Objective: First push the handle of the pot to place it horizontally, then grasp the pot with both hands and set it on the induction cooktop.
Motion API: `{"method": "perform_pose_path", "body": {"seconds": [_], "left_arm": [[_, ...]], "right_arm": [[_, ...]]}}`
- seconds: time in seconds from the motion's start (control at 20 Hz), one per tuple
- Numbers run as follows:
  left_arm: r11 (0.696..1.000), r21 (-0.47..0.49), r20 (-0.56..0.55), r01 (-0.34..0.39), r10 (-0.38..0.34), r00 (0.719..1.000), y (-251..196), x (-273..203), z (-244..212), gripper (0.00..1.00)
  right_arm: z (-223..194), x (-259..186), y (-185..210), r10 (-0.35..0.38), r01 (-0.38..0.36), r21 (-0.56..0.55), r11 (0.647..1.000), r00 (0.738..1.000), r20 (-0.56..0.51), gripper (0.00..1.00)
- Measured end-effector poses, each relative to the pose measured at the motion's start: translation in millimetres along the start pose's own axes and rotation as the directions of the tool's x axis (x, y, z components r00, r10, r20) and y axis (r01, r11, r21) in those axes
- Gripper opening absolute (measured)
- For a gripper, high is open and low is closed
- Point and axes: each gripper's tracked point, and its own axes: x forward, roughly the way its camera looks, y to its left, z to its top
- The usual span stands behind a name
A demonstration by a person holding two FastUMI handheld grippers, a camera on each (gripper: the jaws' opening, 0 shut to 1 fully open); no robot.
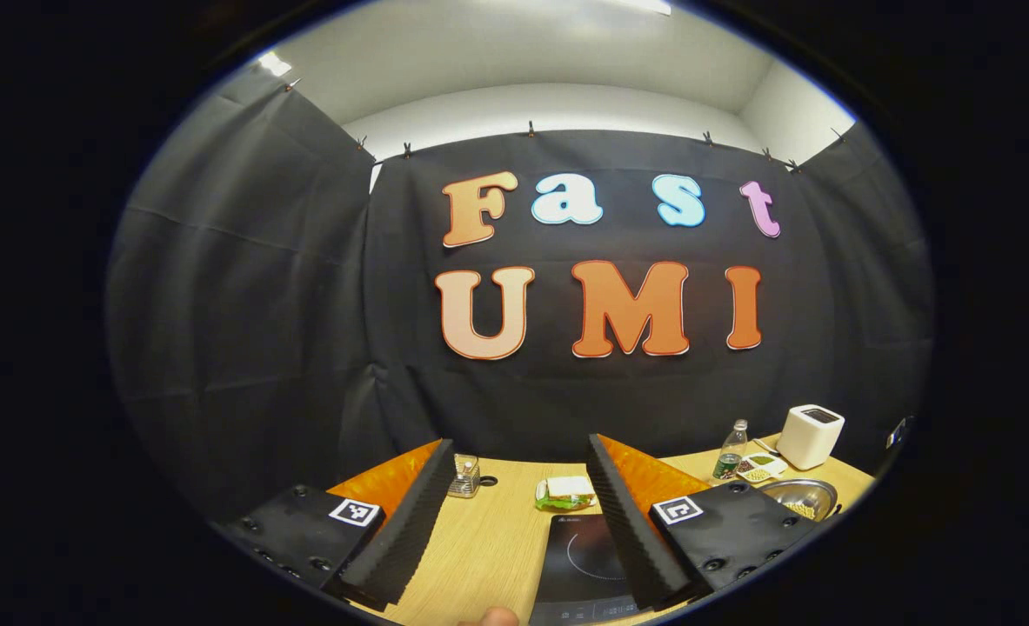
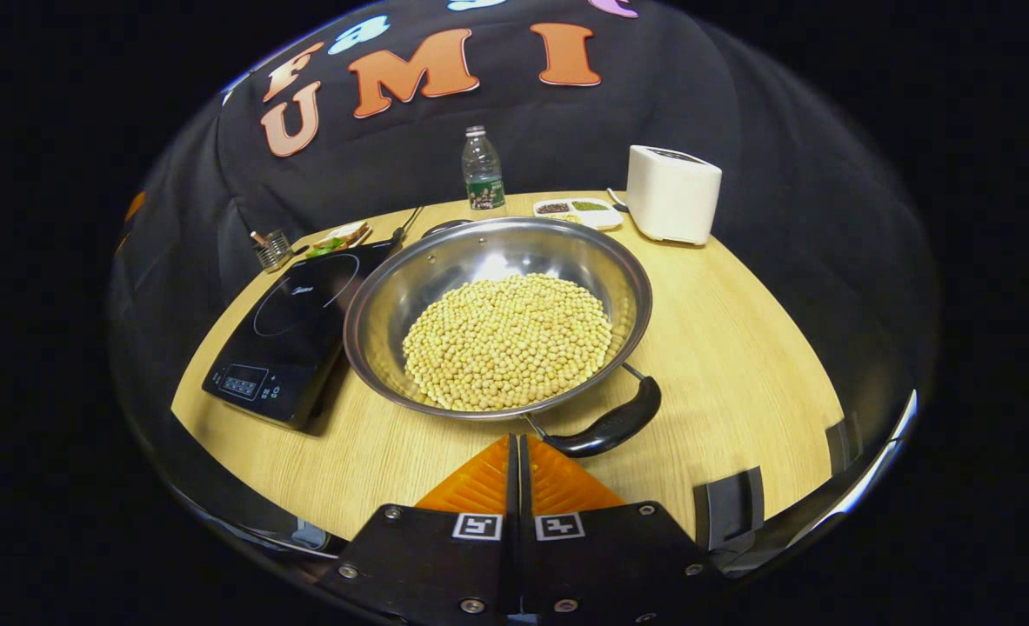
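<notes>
So the pot (image 2: 497,317) is a wide, shallow steel pan, shiny inside, heaped with round yellow soybeans (image 2: 507,341). It sits on the pale wood-grain worktop (image 2: 723,348), just right of the induction cooktop (image 2: 292,335), a flat glossy black slab with a thin circle on its glass. The pot's black handle (image 2: 610,426) is a smooth curved loop on wire arms at the near rim, angled off to the right.

The right claw (image 2: 518,448) has its orange ribbed fingers pressed together with nothing between them, tips just short of the pot's near rim, beside the handle.

Behind the pot stand a boxy white toaster (image 2: 672,193), a clear plastic bottle (image 2: 482,169) and a divided white dish (image 2: 579,211). Past the cooktop are a small wire holder (image 2: 272,250) and a plate of food (image 2: 337,239).

From the left gripper view you get the left claw (image 1: 514,517) held up high with its fingers wide apart, black foam pads ridged like sawteeth, plus a corner of the cooktop (image 1: 588,556) and a sliver of the pot (image 1: 799,497) off to its right. The right gripper view gives the whole pot.
</notes>
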Motion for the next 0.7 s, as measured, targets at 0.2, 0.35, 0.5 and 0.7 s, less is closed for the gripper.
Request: {"method": "perform_pose_path", "body": {"seconds": [0.2, 0.35, 0.5, 0.7], "left_arm": [[1.0, -0.002, -0.003, 0.0, 0.0, 1.0, -1.9, 3.0, -1.9, 1.0], [1.0, 0.005, -0.009, 0.0, 0.0, 1.0, -4.8, 6.5, -3.7, 0.98], [1.0, 0.009, -0.013, 0.003, -0.003, 1.0, -9.3, 11.3, -4.6, 1.0], [1.0, 0.018, -0.023, 0.009, -0.009, 1.0, -17.5, 19.3, -8.4, 1.0]], "right_arm": [[13.2, 3.2, -16.6, -0.031, 0.03, 0.032, 0.999, 0.999, 0.018, 0.0], [21.4, 7.5, -30.1, -0.055, 0.053, 0.047, 0.997, 0.998, 0.033, 0.0], [28.0, 15.2, -40.9, -0.074, 0.072, 0.046, 0.996, 0.997, 0.036, 0.0], [35.9, 22.3, -54.3, -0.093, 0.091, 0.054, 0.994, 0.995, 0.044, 0.0]]}}
